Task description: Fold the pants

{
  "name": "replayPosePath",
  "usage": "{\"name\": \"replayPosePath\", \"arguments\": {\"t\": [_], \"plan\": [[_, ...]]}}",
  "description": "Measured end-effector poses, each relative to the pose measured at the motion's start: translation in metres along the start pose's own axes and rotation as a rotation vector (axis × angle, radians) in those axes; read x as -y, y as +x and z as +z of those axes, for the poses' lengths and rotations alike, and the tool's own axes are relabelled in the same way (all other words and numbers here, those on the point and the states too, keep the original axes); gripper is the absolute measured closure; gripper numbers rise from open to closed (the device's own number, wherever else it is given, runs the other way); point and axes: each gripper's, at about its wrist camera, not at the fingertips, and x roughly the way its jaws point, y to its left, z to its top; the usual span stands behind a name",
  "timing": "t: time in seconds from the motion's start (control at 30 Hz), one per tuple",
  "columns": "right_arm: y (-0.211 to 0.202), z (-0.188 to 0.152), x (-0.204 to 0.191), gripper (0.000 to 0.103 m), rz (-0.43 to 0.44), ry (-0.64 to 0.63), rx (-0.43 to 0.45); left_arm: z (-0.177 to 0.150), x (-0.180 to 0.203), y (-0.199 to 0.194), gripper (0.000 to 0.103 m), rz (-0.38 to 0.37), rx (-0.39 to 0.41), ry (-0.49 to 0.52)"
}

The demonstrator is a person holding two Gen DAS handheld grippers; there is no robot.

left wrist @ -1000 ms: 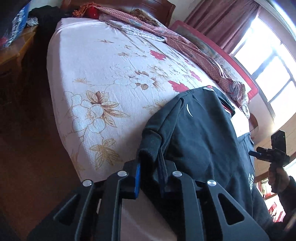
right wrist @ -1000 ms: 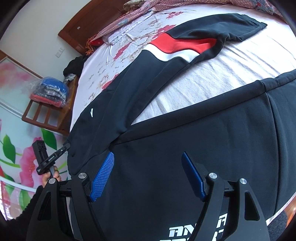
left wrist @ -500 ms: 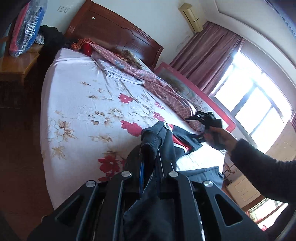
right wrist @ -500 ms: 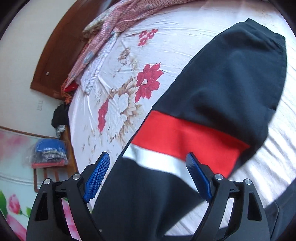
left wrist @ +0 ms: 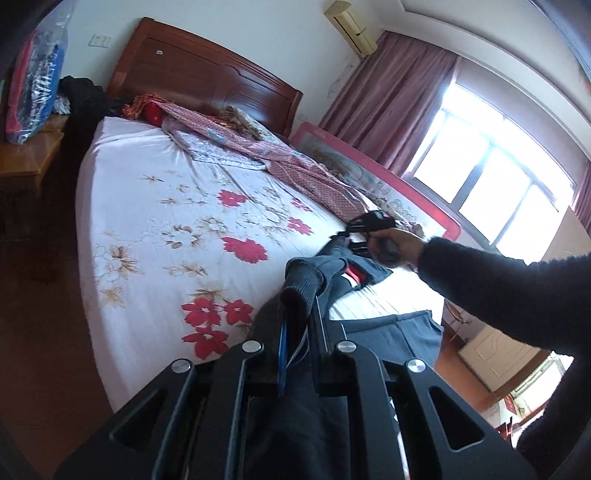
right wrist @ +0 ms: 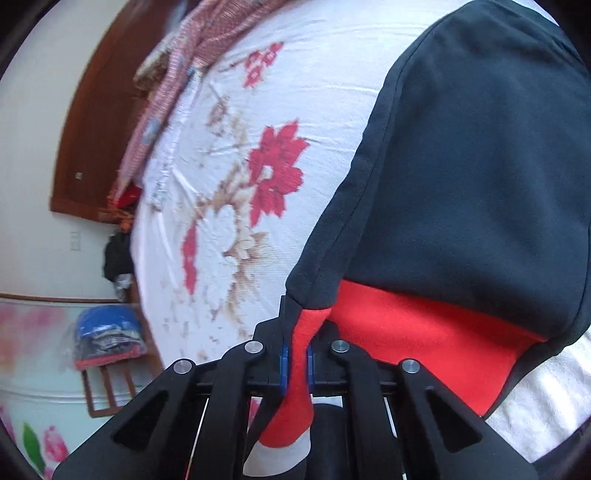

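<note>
Item: pants [right wrist: 480, 177], 1 pair, lying lengthwise across the bed [left wrist: 155, 206]. Left claw [left wrist: 299, 354] is clamping 1 cuff; right claw [right wrist: 295, 363] is pinching the farther leg's red band.

A home bedroom: a wide bed [left wrist: 155, 206] with floral sheet and wooden headboard [left wrist: 207, 77], a nightstand [left wrist: 29, 155] beside it, curtains [left wrist: 391, 99] at a bright window [left wrist: 491, 173], and an air conditioner [left wrist: 351, 26] high on the wall.
</note>
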Motion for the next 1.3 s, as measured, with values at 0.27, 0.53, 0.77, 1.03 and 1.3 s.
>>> {"name": "replayPosePath", "arguments": {"t": [0.27,0.53,0.77,1.03,1.3], "plan": [[-0.157,-0.102,0.065,0.098,0.226,-0.075,0.069,-0.011,-0.011,-0.038,0.093,0.122,0.056,-0.067],[-0.191,-0.222,0.185,0.098,0.108,0.032,-0.018,-0.073,0.011,-0.076,0.089,0.191,-0.061,-0.086],[-0.186,-0.242,0.204,0.098,0.060,0.019,-0.028,-0.121,0.016,-0.080,0.089,0.276,-0.166,-0.091],[-0.163,-0.235,0.217,0.097,0.001,-0.028,-0.051,-0.137,-0.012,-0.109,0.088,0.560,-0.223,-0.057],[-0.187,-0.232,0.185,0.042,-0.121,-0.153,-0.045,-0.093,0.094,-0.003,0.025,0.273,-0.207,0.212]]}}
